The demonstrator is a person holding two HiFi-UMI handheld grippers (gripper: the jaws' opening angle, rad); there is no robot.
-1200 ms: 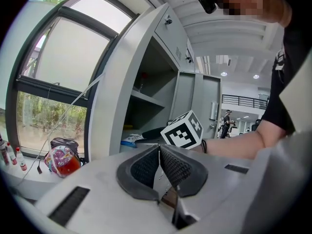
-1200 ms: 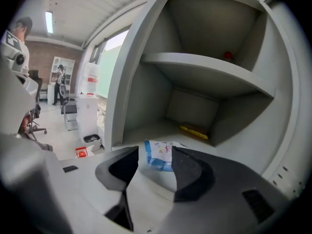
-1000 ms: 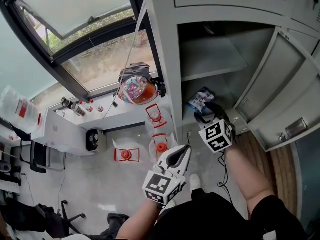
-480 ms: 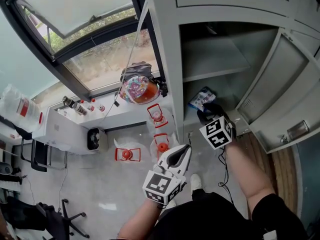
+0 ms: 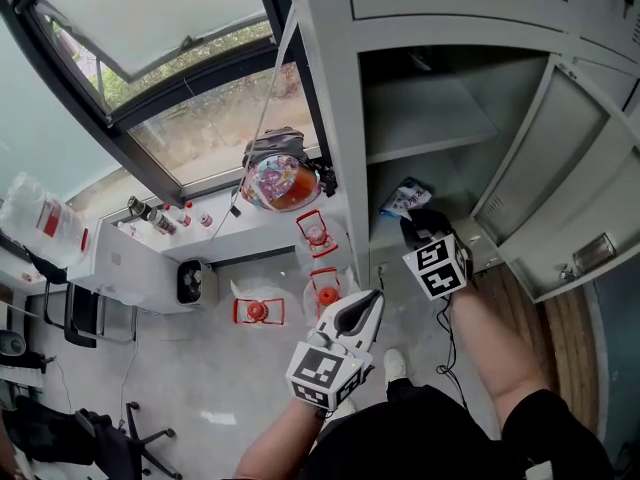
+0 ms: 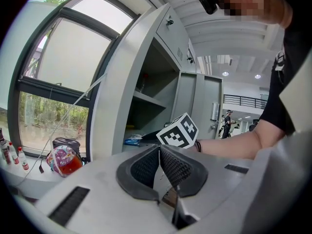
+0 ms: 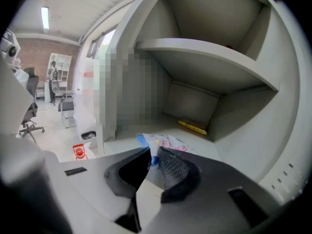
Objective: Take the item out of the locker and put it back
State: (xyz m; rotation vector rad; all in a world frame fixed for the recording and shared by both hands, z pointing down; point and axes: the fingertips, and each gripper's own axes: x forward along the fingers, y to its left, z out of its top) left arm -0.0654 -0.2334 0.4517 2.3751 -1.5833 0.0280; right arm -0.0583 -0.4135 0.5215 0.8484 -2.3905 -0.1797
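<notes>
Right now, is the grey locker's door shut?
No, the locker door stands swung wide open, so the shelf and a blue-and-white packet inside show.

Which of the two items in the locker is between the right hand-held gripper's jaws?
The white, blue-edged packet at the front; the right hand-held gripper has just been closing its jaws on it. The yellow item lies at the back.

Grey metal locker [image 5: 335, 108], door [image 5: 565, 158] swung wide open, one shelf [image 5: 425, 118] inside, crinkled white-and-blue printed packet [image 5: 404, 198] lying flat on the lower compartment's floor, beneath the shelf, near the front edge
</notes>
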